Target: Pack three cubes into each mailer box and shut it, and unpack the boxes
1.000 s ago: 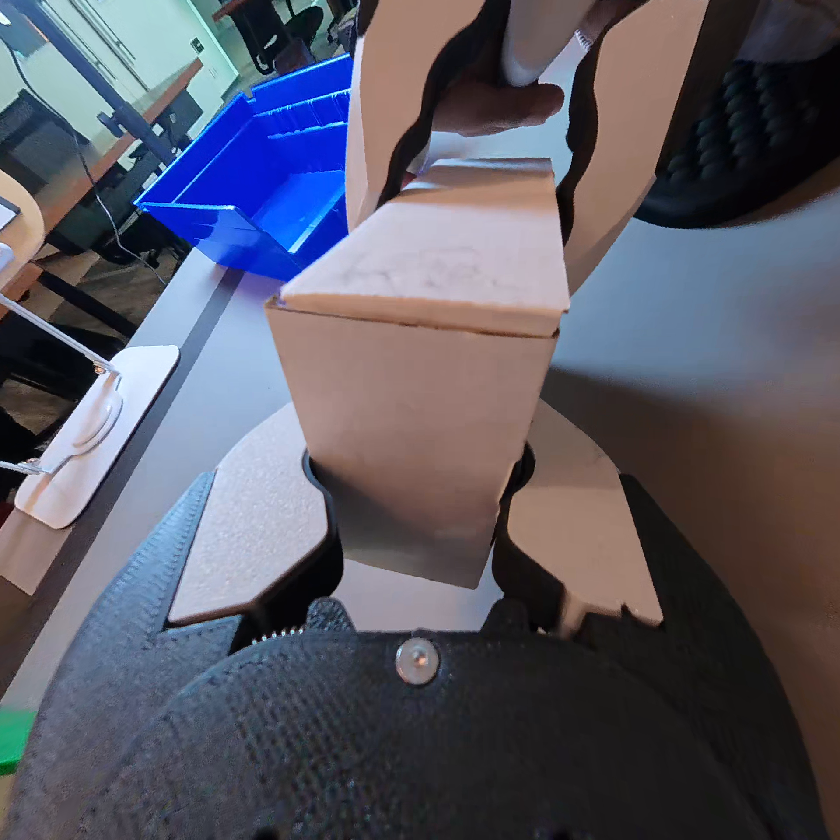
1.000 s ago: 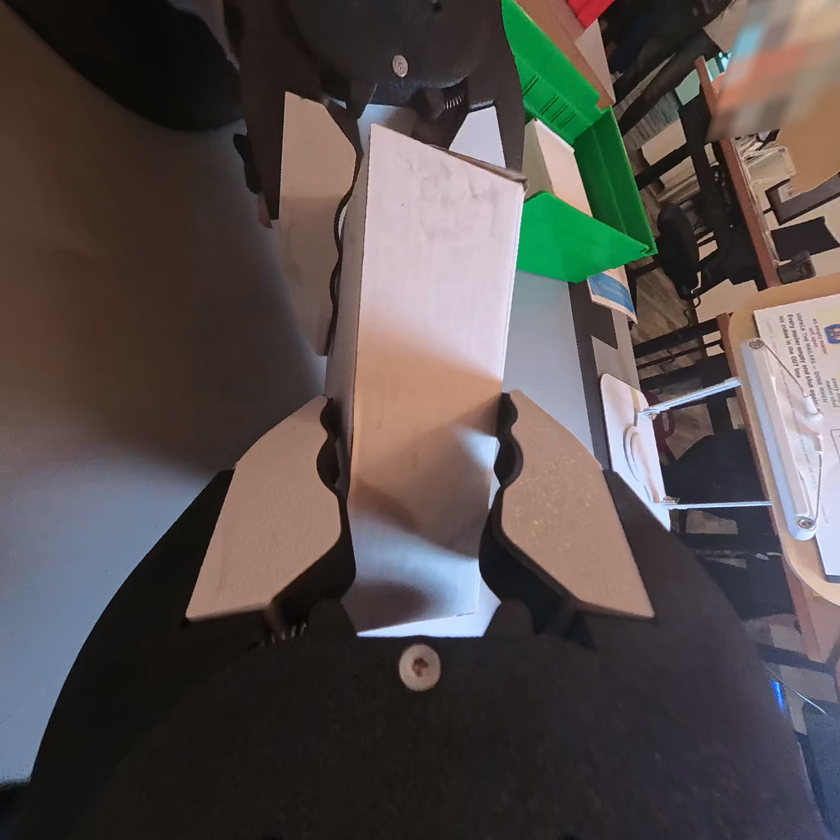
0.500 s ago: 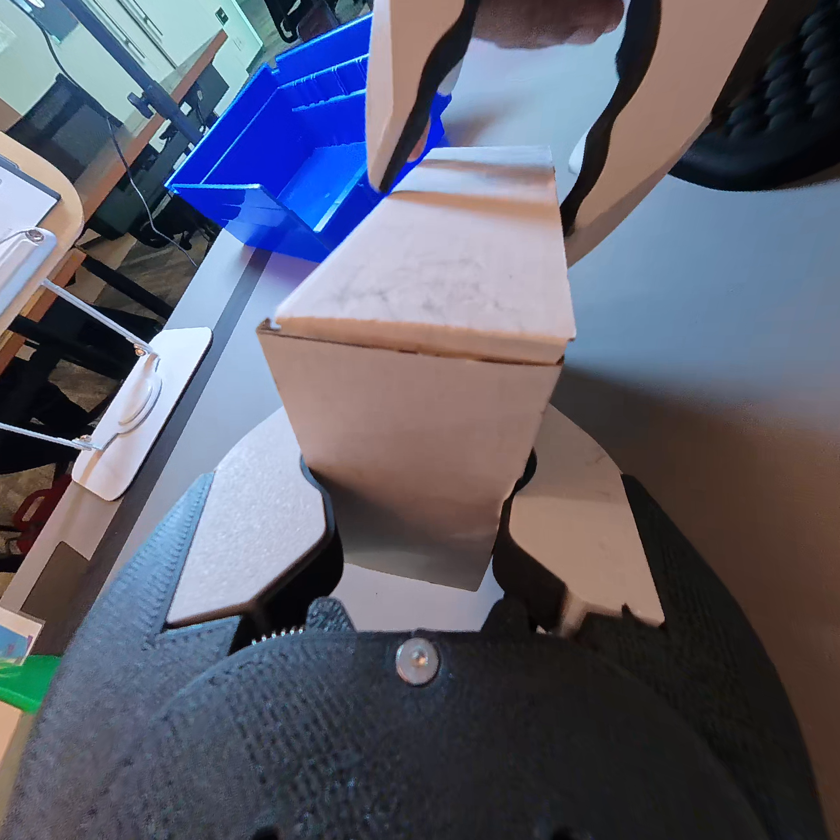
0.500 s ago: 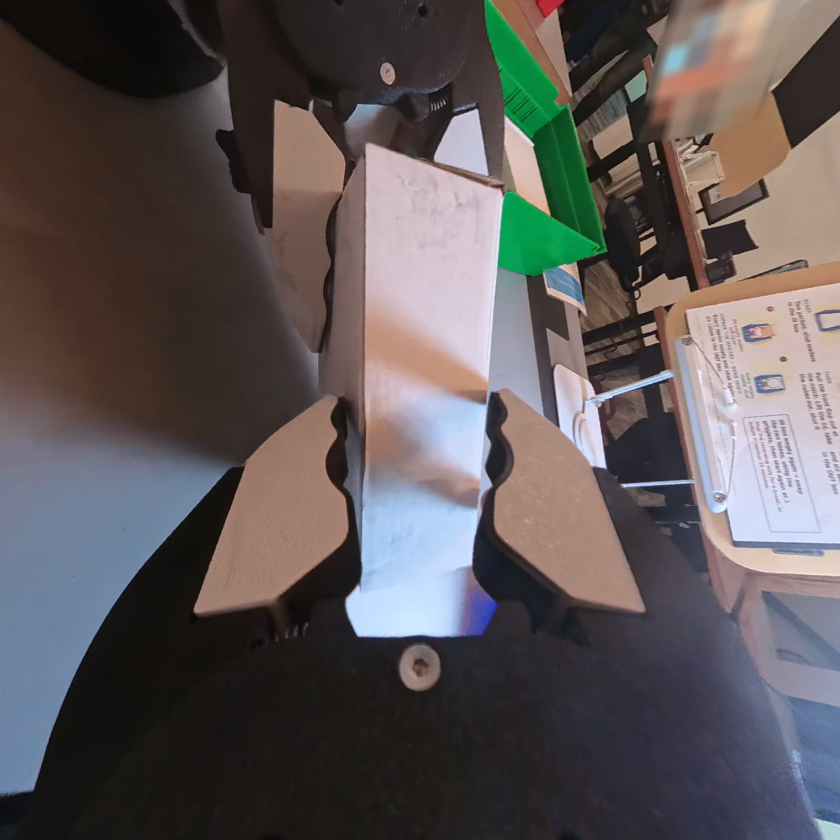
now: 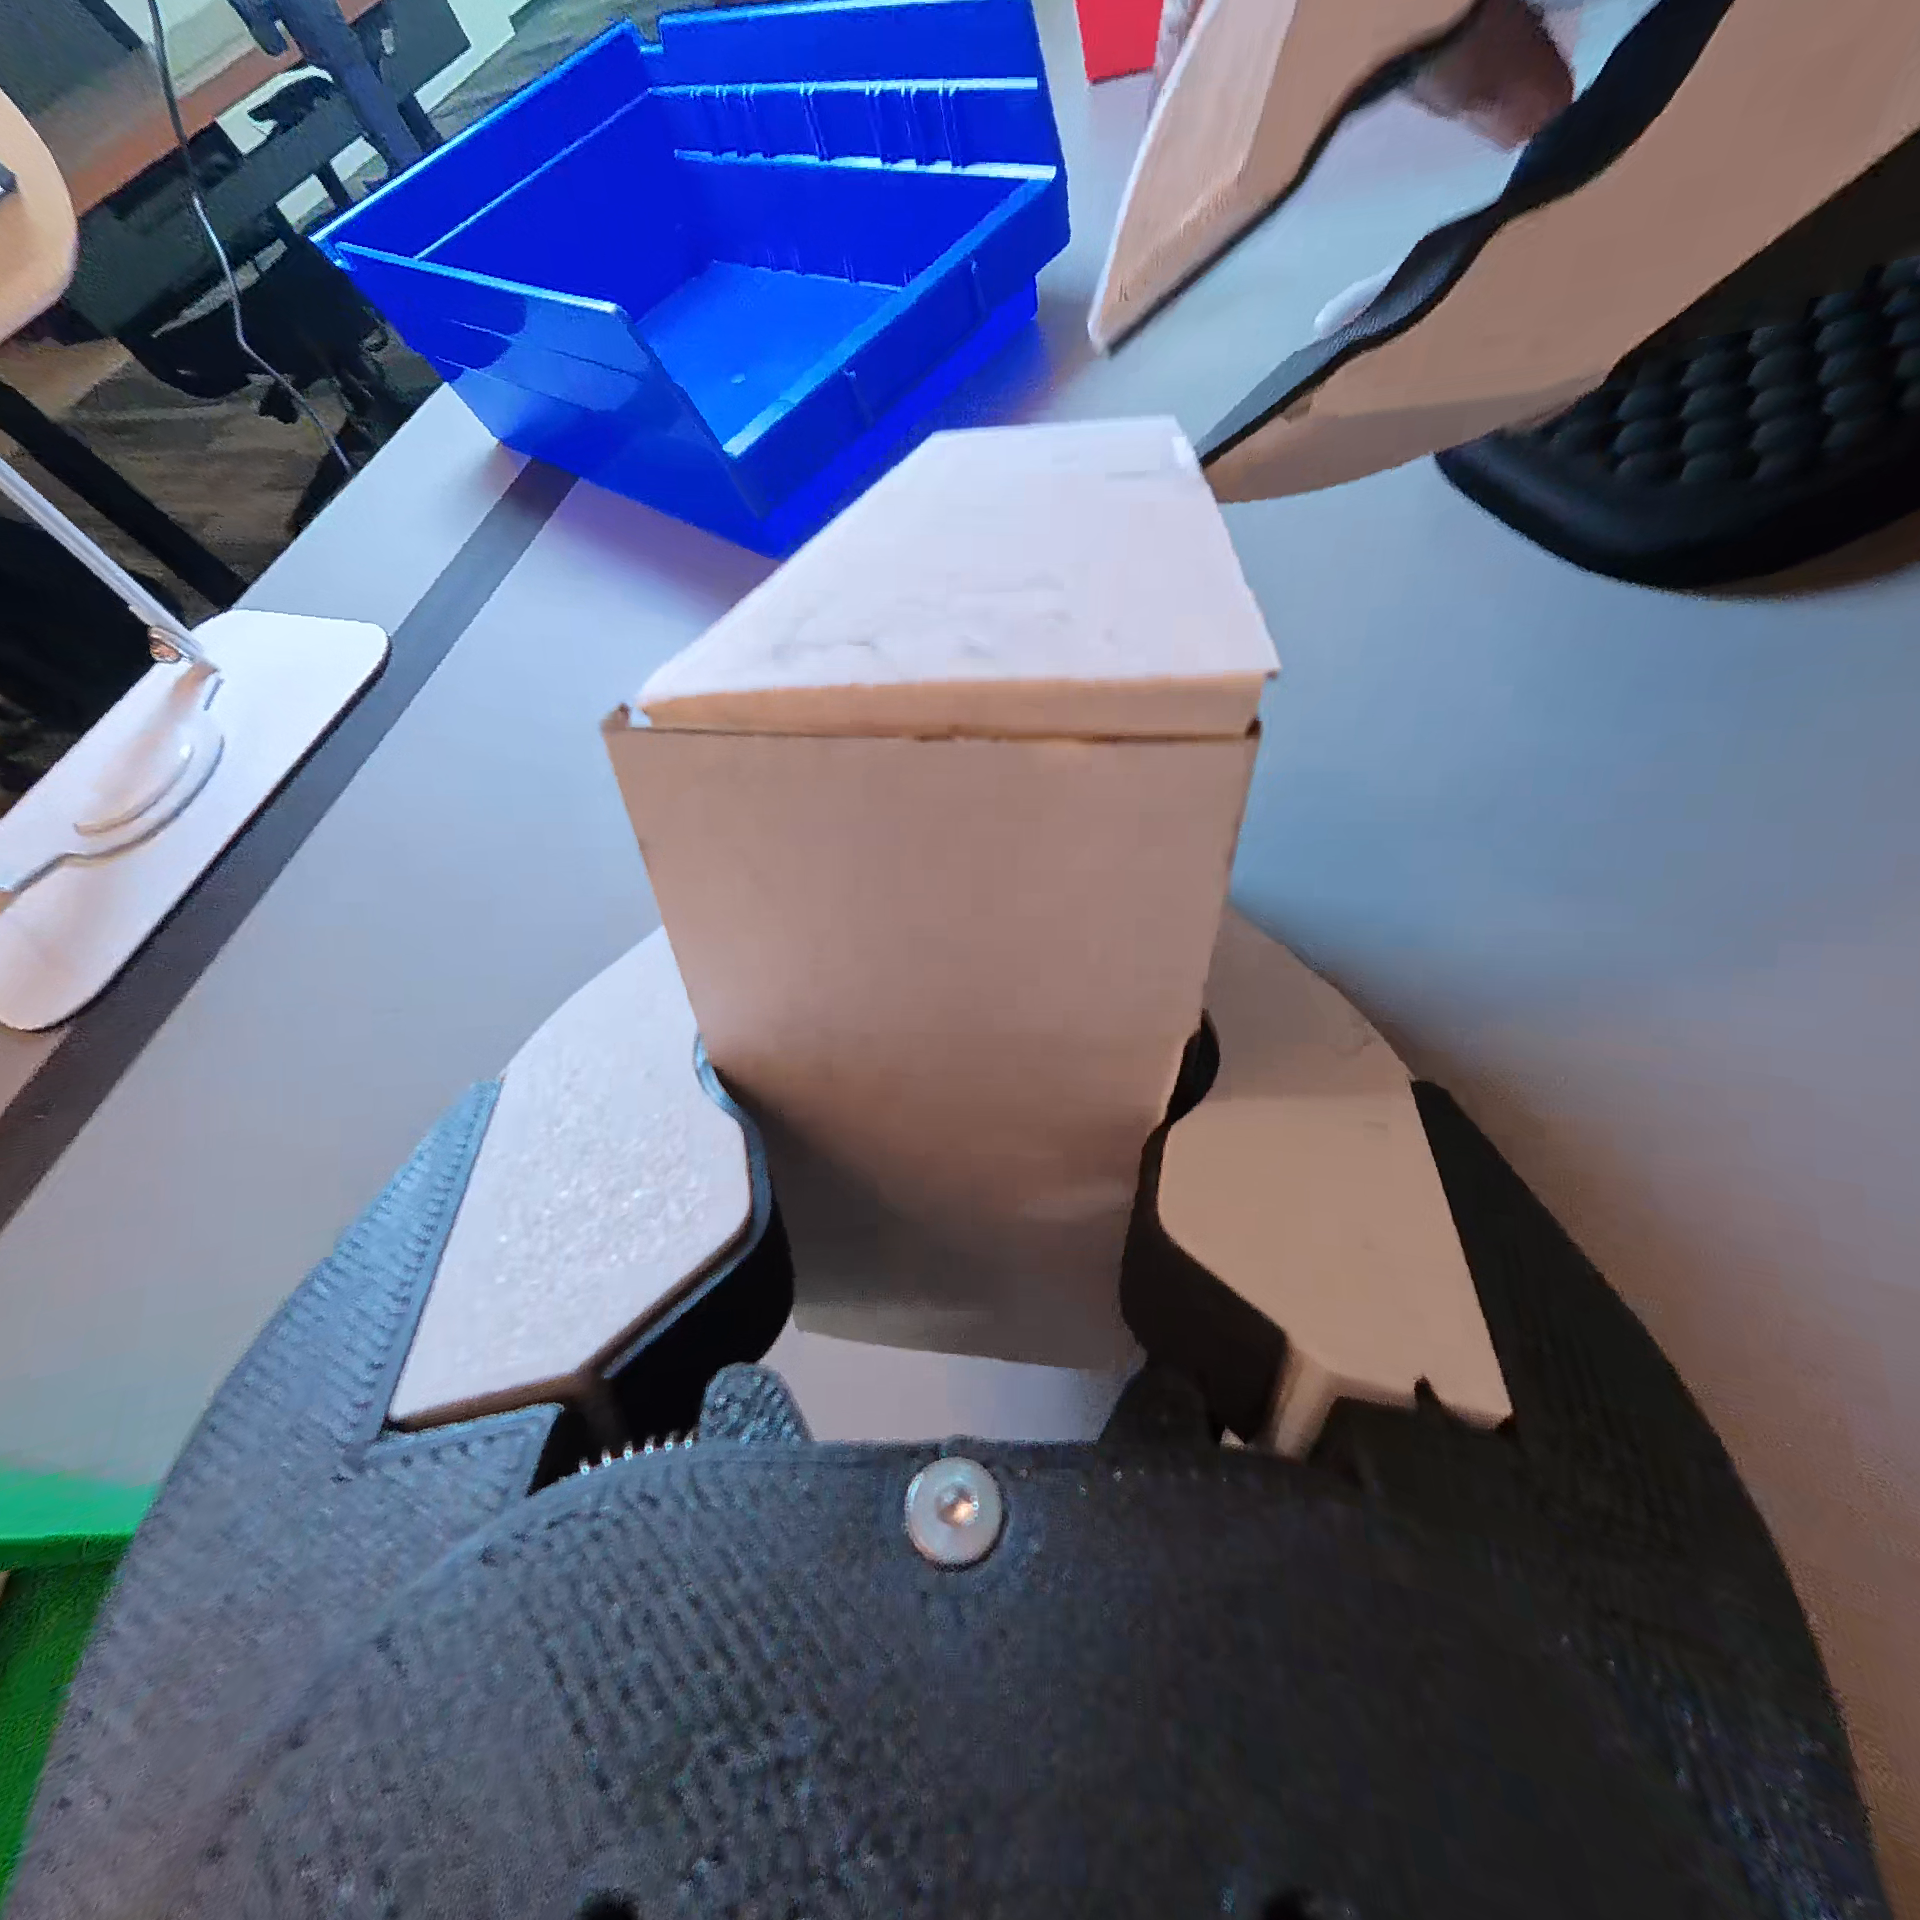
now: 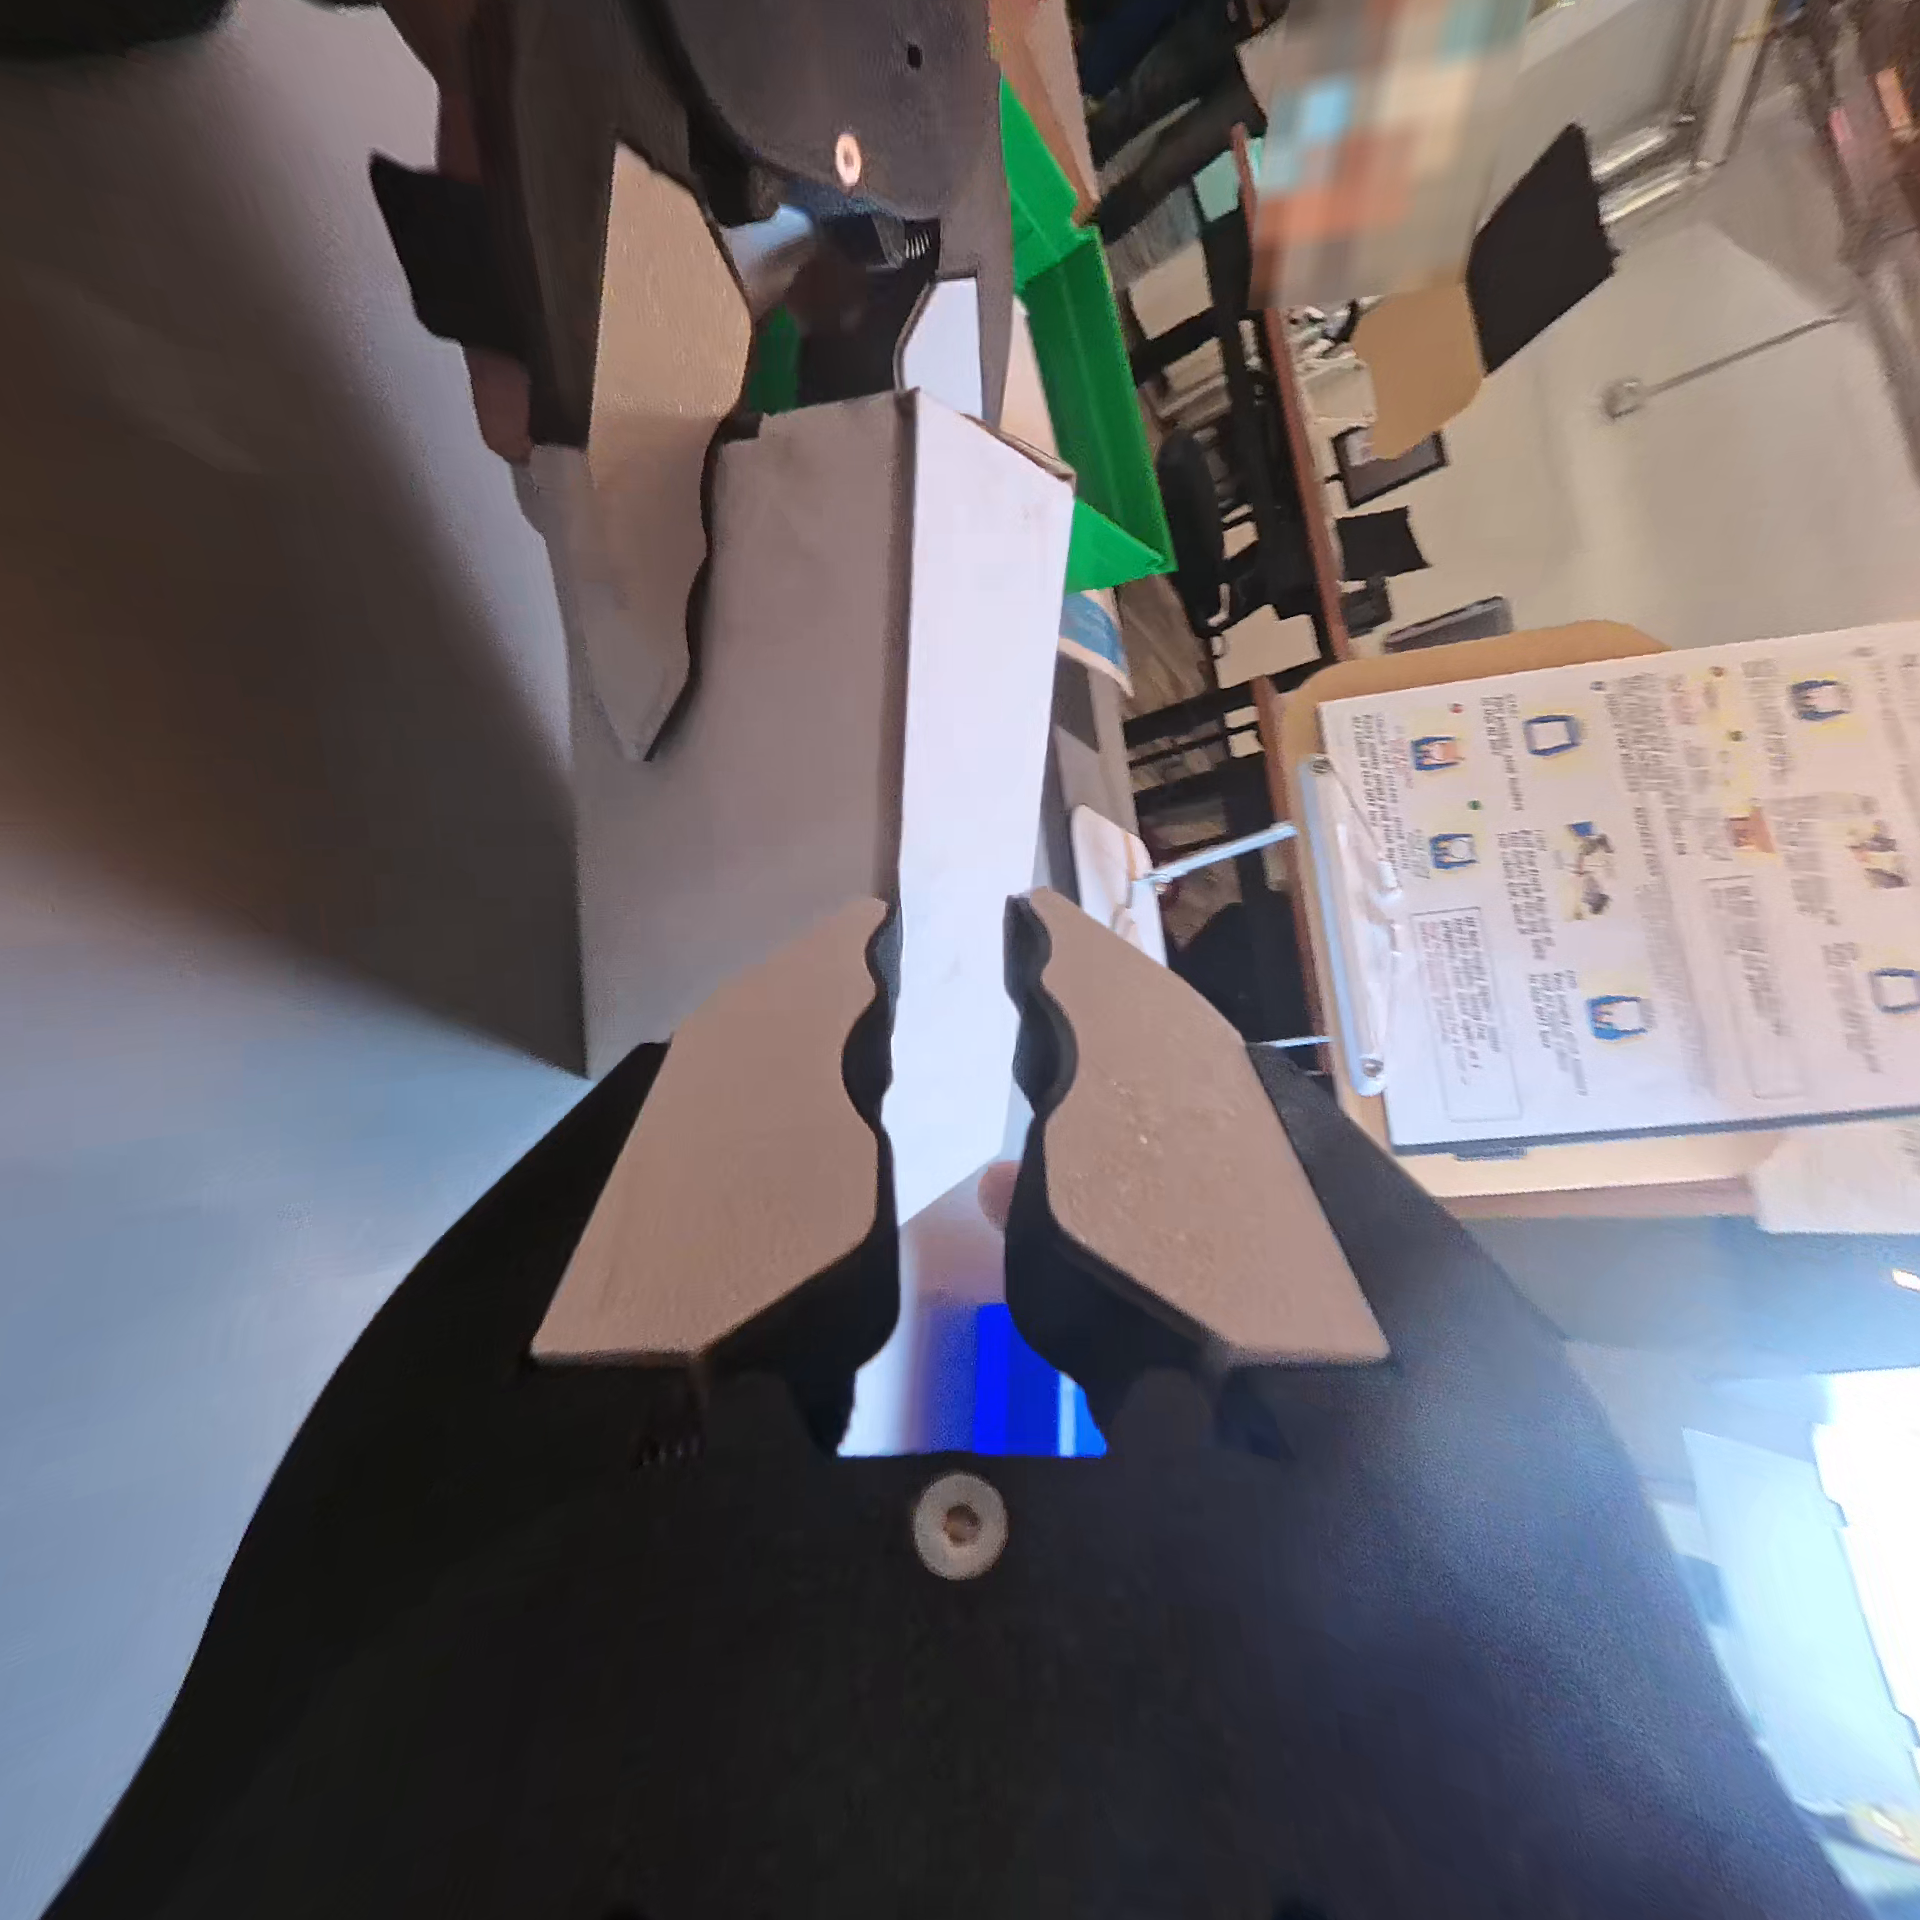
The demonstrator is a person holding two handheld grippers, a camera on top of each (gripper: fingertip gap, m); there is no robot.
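Note:
A closed cardboard mailer box (image 5: 966, 613) is clamped at its near end between my left gripper's (image 5: 956, 987) jaws, just above the grey table (image 5: 1558, 935). My right gripper (image 5: 1153, 400) is off the box, up and to the right of its far end. Its lower fingertip sits next to the box's far right corner. In the right wrist view the right gripper (image 6: 951, 914) has a narrow gap between its jaws and holds nothing. The box (image 6: 977, 623) shows beyond it, gripped at its far end. No cubes are in view.
An empty blue bin (image 5: 727, 260) stands on the table behind the box, with a red object (image 5: 1117, 42) past it. A stand's flat base (image 5: 156, 790) lies at the left table edge. Green bins (image 6: 1081, 343) and a propped instruction sheet (image 6: 1621, 883) are to the side. The gap from one gripper's tips to the other's is roughly 8 centimetres.
My right gripper has let go of the box's far end, drawn off up and to the right, and narrowed its jaws. My left gripper still holds the box and has swung a little.

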